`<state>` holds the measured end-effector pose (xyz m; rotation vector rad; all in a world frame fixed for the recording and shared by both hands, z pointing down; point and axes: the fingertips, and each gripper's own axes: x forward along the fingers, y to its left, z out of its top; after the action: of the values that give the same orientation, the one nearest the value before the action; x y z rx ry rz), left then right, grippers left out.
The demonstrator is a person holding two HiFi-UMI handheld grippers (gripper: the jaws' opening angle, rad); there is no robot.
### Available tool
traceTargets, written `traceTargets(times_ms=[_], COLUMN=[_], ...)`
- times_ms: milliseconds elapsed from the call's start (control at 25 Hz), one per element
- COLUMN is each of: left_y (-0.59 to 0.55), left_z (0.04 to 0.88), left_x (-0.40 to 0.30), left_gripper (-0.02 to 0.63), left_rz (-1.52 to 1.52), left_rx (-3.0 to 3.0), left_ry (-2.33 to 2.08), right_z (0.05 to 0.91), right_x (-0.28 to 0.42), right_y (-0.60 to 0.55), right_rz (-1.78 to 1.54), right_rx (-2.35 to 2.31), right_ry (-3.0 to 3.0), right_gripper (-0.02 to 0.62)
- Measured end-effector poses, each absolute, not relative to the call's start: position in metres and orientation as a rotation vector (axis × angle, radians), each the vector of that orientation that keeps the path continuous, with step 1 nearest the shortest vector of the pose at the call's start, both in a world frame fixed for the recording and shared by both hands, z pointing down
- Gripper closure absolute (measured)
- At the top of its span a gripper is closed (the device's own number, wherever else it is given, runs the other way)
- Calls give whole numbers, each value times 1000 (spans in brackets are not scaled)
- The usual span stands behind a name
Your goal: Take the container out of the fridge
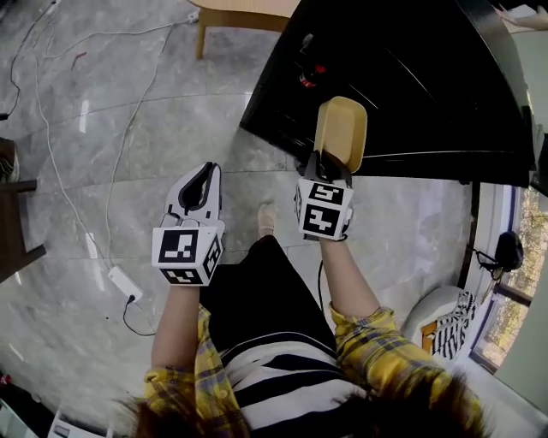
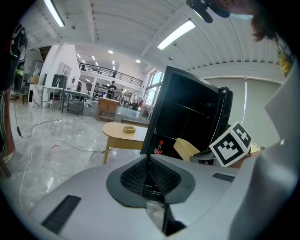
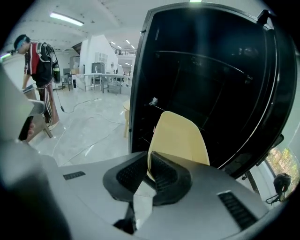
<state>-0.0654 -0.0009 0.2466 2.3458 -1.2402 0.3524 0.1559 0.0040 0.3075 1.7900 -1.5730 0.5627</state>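
While the right tool (image 1: pixel 324 169) is clamping the yellow container (image 1: pixel 341 128) by its rim before the fridge (image 1: pixel 411 85), the left tool (image 1: pixel 204 174) (jaws together, empty) is hovering alongside.

free: floor (image 1: pixel 103 171) at left | blocked: fridge (image 1: pixel 411 85) ahead, table (image 1: pixel 248 15) beyond it

Person's left gripper (image 1: pixel 204 175) held out, jaws pressed together, empty, right gripper (image 1: pixel 325 167) further forward, jaws clamped on the rim of the container (image 1: pixel 341 128), forearms (image 1: pixel 175 321) bare, extended
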Motion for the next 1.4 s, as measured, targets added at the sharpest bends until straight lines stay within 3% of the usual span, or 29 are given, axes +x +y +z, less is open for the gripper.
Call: traceTargets(times_ms=[880,1400], left_y=[13,20], left_z=[165,140], left_x=[-90,-106], left_gripper=[572,572], left_rz=[360,338], left_rx=[2480,2523], left_ry=[-1198,-1208], right_z=[210,187], right_x=[80,81], right_y=[74,96], right_rz=[520,491], right_rx=[1738,1760], right_ry=[-1811,-1827], right_gripper=[549,549])
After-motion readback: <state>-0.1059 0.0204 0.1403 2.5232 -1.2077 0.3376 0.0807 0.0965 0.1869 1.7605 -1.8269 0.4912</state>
